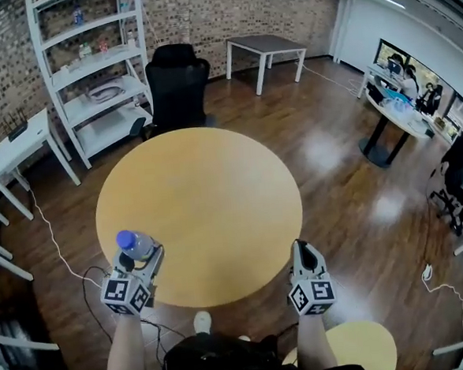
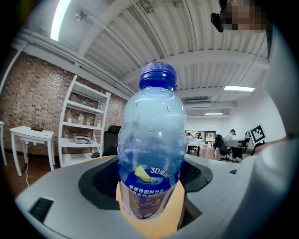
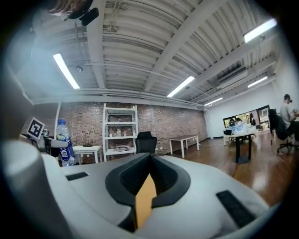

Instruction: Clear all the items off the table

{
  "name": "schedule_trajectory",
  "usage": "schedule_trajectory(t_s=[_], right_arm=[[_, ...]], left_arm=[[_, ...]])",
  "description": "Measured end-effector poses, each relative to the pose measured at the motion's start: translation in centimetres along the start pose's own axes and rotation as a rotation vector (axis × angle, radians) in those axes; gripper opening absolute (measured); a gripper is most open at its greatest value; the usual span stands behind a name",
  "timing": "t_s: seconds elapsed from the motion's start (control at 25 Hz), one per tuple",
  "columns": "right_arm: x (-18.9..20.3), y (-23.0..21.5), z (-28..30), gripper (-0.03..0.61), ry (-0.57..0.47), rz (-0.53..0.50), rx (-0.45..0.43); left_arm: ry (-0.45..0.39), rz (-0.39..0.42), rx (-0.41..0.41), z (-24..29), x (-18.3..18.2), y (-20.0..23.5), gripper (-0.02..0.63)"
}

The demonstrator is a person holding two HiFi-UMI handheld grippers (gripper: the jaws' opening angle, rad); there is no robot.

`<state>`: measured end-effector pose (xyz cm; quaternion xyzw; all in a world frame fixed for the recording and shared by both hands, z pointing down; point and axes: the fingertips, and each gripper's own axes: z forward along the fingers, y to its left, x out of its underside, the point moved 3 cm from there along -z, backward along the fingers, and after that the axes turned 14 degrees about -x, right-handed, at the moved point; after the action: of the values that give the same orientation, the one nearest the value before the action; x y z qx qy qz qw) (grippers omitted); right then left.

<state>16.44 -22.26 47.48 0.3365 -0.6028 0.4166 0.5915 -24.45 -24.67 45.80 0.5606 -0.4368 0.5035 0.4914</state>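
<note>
Head view, lower left: the left gripper point(image 1: 141, 260) pinches an upright blue-capped water bottle point(image 1: 134, 244) over the round table's point(image 1: 205, 198) near edge. The right gripper point(image 1: 306, 255), lower right, has its jaws pressed together on nothing. The tabletop looks bare, so the last removal seems underway; the next move is to carry the bottle clear and set it down elsewhere.

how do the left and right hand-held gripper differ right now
The left hand-held gripper is clamped on an upright clear bottle with a blue cap; the right hand-held gripper holds nothing. The left one's jaws stand wide apart around the bottle; the right one's are drawn together, with only a sliver between them. Both carry a marker cube and point away from the person at the near edge of the round table.
</note>
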Motion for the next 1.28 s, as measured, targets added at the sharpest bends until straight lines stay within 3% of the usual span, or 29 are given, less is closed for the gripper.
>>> schedule_trajectory(t_s=[0.24, 0.36, 0.68, 0.92, 1.04, 1.28], right_arm=[[0.3, 5.8, 9.2, 0.005, 0.028, -0.006, -0.182], [0.4, 8.1, 12.7, 0.005, 0.048, -0.025, -0.223], [2.0, 9.5, 16.8, 0.005, 0.09, -0.007, -0.225], [4.8, 10.0, 17.2, 0.005, 0.175, -0.011, -0.187], [6.1, 9.2, 16.8, 0.005, 0.214, 0.013, -0.214], [9.2, 8.5, 17.5, 0.005, 0.323, 0.004, -0.295]], left_arm=[[-0.008, 0.026, -0.161, -3.1, -0.7, 7.8, 0.362], [-0.011, 0.041, -0.218, -3.4, -0.7, 10.5, 0.362], [0.018, 0.063, -0.22, -1.0, 0.8, 13.2, 0.362], [0.065, 0.001, -0.212, 1.1, 3.5, 14.9, 0.362], [0.113, -0.028, -0.253, 1.4, 5.4, 14.6, 0.362], [0.202, -0.002, -0.269, 1.8, 9.5, 12.9, 0.362]])
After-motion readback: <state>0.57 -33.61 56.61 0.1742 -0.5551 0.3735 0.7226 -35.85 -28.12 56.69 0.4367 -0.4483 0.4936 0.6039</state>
